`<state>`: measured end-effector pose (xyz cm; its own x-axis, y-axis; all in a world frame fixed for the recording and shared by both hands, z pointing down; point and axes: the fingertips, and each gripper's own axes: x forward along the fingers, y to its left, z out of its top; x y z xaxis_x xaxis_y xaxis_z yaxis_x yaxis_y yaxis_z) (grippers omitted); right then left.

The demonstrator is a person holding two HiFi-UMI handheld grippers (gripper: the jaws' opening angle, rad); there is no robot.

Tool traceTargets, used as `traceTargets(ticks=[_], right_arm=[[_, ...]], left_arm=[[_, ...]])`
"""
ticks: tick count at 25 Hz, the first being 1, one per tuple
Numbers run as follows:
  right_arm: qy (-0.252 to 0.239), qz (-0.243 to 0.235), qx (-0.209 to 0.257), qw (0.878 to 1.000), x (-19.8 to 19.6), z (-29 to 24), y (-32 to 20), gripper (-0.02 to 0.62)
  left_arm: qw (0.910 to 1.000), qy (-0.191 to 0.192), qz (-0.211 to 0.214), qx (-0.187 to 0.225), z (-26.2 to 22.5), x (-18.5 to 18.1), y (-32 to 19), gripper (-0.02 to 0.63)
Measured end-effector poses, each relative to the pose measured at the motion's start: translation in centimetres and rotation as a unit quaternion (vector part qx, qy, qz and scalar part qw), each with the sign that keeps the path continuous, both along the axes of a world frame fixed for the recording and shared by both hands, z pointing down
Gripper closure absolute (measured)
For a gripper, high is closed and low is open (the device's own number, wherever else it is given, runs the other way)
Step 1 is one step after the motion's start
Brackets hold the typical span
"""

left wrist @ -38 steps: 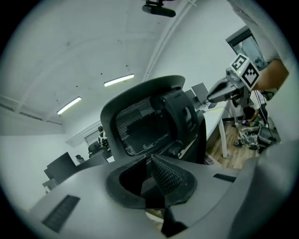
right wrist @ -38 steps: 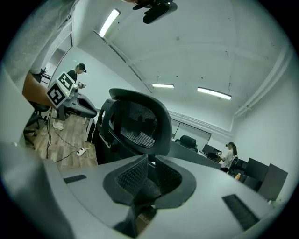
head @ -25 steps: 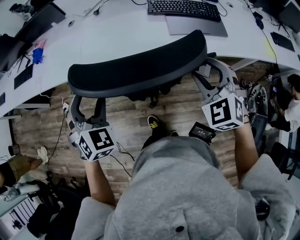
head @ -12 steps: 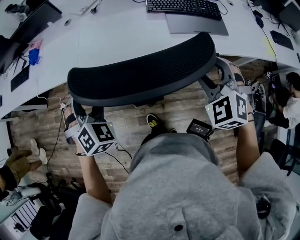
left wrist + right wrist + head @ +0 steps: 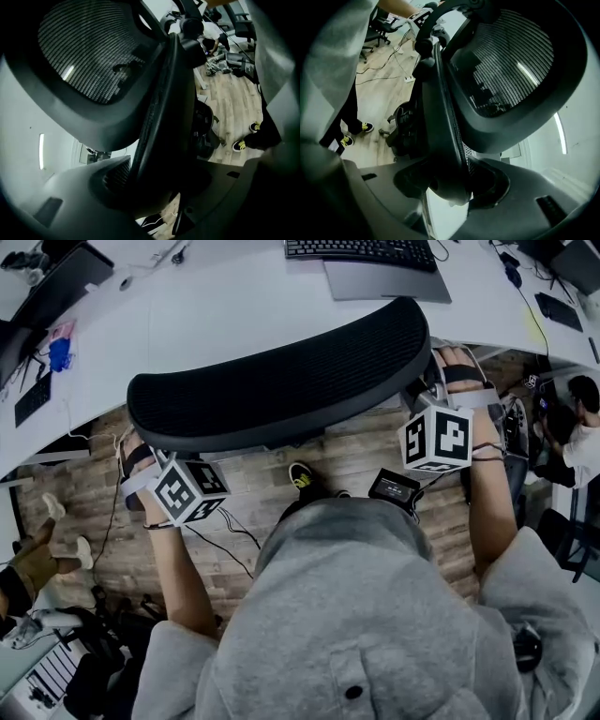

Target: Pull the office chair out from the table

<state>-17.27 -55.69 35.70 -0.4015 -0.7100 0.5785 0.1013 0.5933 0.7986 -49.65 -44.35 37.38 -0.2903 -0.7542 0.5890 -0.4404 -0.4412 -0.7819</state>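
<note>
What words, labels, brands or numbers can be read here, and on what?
None can be read.
Keyboard: key legends too small.
Marker cubes: square patterns only, no words.
Small black device: markings blurred.

office chair [image 5: 281, 381]: between me and table [image 5: 216, 306]
keyboard [image 5: 361, 249]: on table, behind chair
second person [image 5: 586, 423]: far right of chair
</note>
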Motion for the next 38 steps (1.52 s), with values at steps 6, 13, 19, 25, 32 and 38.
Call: traceTargets(ticks=[6, 13, 19, 25, 32, 38], right_arm=[[0.038, 0.009, 0.054, 0.998, -1.3, 2.0, -3.0, 0.376], [0.071, -0.057, 0.022, 0.996, -1.3, 2.2, -1.2, 0.442], [0.057, -0.042, 0.049, 0.996, -1.4, 2.2, -1.4, 0.439], [0.063, -0.045, 0.045, 0.996, -0.7, 2.2, -1.1, 0.443], [0.07, -0.061, 0.049, 0.995, -0.9, 2.3, -0.8, 0.453], [0.07, -0.069, 0.051, 0.994, -0.5, 2.3, -0.5, 0.456]], left_arm=[[0.9994, -0.033, -0.001, 0.001, 0.1, -0.4, -0.4, 0.348], [0.9992, -0.034, 0.02, -0.006, 0.3, -0.6, -0.3, 0.374], [0.9989, -0.042, 0.019, 0.001, 0.3, -0.6, -0.2, 0.377], [0.9987, -0.047, 0.019, -0.002, 0.2, -0.1, 0.0, 0.38], [0.9987, -0.049, 0.016, -0.006, 0.2, -0.2, 0.3, 0.388], [0.9983, -0.055, 0.016, -0.014, 0.4, 0.1, 0.7, 0.398]])
